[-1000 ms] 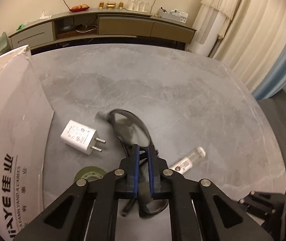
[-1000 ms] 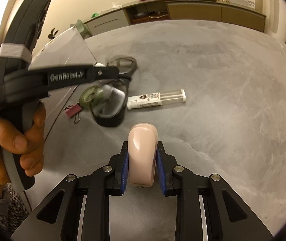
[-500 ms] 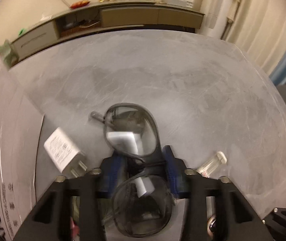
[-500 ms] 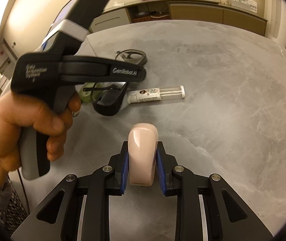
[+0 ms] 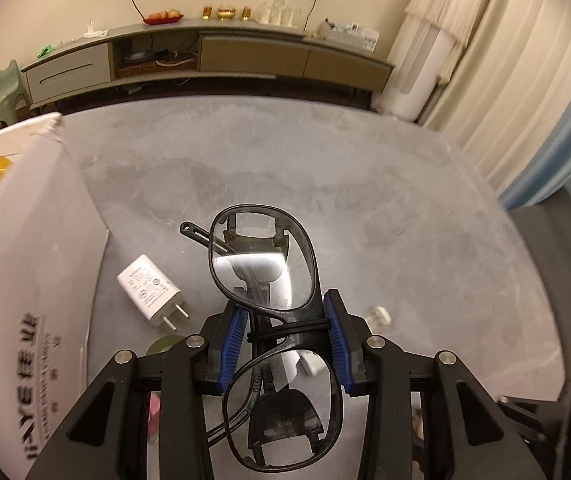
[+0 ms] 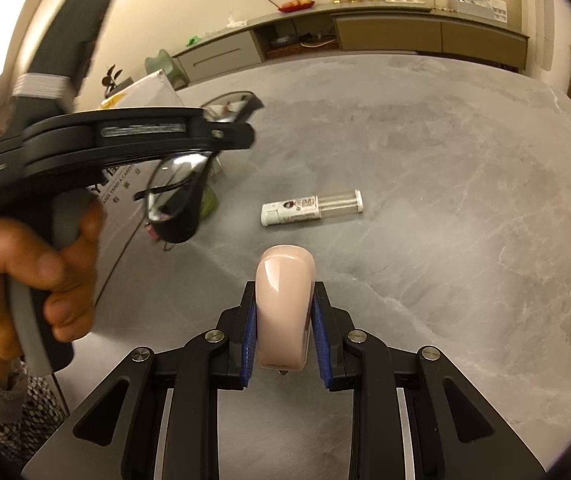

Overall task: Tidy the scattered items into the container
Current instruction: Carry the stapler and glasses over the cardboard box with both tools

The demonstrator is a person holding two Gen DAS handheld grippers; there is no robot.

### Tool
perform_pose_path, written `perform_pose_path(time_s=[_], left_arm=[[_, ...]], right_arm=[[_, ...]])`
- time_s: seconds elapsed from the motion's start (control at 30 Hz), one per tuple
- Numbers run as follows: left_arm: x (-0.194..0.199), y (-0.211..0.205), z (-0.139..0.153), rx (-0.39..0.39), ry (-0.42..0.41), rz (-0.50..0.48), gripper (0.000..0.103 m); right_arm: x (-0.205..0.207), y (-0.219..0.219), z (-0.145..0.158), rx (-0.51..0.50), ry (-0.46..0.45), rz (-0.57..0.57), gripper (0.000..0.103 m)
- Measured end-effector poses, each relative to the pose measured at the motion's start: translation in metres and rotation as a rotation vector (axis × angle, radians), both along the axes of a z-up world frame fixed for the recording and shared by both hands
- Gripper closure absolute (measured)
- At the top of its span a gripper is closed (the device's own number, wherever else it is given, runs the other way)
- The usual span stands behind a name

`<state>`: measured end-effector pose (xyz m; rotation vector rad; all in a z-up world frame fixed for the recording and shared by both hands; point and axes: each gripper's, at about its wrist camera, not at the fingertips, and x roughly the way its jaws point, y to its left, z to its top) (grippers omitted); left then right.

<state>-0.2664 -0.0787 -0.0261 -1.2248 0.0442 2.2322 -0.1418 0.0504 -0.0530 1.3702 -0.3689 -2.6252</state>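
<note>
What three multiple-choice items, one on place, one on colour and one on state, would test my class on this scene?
1. Where does the charger lie?
A. Inside the box
B. On the table beside the box
C. In the right gripper

2. What colour is the item in the right gripper?
A. Pale pink
B. Green
C. Black

3. What is the state of the glasses?
A. Flat on the table
B. Clamped at the bridge in the left gripper
C. Lying in the box

Key:
1. B, the white charger rests on the grey table next to the white box.
2. A, the rounded item between the blue pads is pale pink.
3. B, the left gripper pinches the frame between its pads, with the lenses above and below them.
</note>
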Motion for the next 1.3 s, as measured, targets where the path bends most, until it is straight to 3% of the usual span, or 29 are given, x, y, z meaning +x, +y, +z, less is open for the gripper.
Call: perform_pose_path(time_s=[0.4,0.73,1.3], left_arm=[[0.038,-0.041,0.055,0.111,0.065,-0.039,0.063],[0.051,-0.068,0.081,0.156,0.110,-0.048,0.063],[0.056,-0.137,0.122,0.240,0.184,0.026,0.063]], right_arm=[[0.005,-0.002,0.024,-0.013,0.061,-0.004,0.077],[0.013,-0.023,0.049,-0.007,0.113,0.015,0.077],[0.014,-0.070,0.092,-0.062,0.188,0.105,0.077]])
